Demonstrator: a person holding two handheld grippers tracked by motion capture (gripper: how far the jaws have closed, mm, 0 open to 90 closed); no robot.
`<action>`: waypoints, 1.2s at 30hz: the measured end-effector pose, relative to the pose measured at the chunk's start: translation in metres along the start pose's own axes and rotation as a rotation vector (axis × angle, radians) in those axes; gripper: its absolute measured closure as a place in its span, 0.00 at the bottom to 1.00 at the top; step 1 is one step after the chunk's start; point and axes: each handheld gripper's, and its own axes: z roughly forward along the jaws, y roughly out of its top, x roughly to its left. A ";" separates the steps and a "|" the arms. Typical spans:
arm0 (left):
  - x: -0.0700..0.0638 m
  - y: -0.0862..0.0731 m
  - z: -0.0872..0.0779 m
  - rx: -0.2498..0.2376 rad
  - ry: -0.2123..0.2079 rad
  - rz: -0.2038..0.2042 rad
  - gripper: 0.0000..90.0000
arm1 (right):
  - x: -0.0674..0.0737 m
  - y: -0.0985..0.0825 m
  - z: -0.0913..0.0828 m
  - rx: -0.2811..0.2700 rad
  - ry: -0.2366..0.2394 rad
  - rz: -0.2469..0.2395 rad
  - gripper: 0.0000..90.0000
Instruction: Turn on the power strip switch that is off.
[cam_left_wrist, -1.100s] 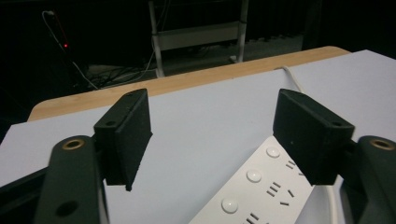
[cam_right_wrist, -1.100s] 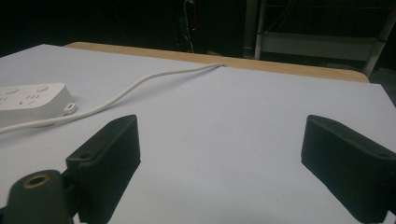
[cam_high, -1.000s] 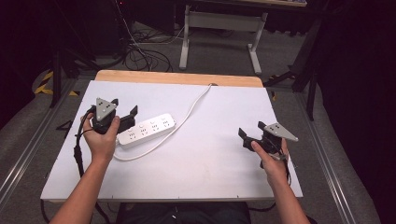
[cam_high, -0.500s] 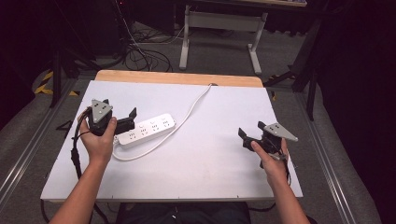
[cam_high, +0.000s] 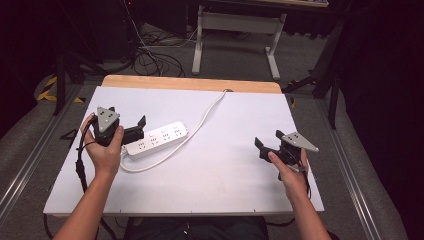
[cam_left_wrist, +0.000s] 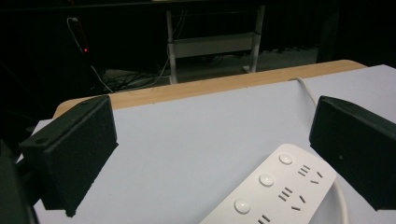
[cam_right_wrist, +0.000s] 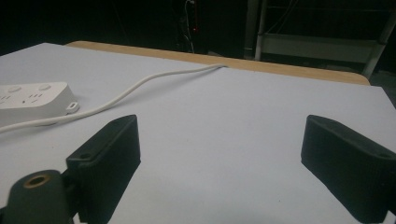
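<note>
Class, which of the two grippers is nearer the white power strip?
The left gripper: its open jaws sit at the power strip, while the right gripper is far across the table.

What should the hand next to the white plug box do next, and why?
Probably ease the left gripper forward and down so its open jaws straddle the near end of the power strip. In the left gripper view the strip lies low between the jaws, unheld. The right gripper is open, far across the table.

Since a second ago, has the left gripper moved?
Yes. The left gripper has drawn back toward the table's left edge, away from the power strip.
</note>
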 end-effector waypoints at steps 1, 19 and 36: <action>0.001 0.000 0.000 0.003 -0.002 0.005 0.02 | 0.000 0.000 0.000 0.000 0.001 -0.001 0.14; -0.001 -0.006 0.006 0.033 0.025 0.029 0.02 | 0.001 0.001 0.003 0.002 0.006 -0.004 0.14; 0.001 -0.007 0.009 0.036 0.030 0.022 0.02 | 0.000 0.000 0.003 0.007 0.008 -0.002 0.14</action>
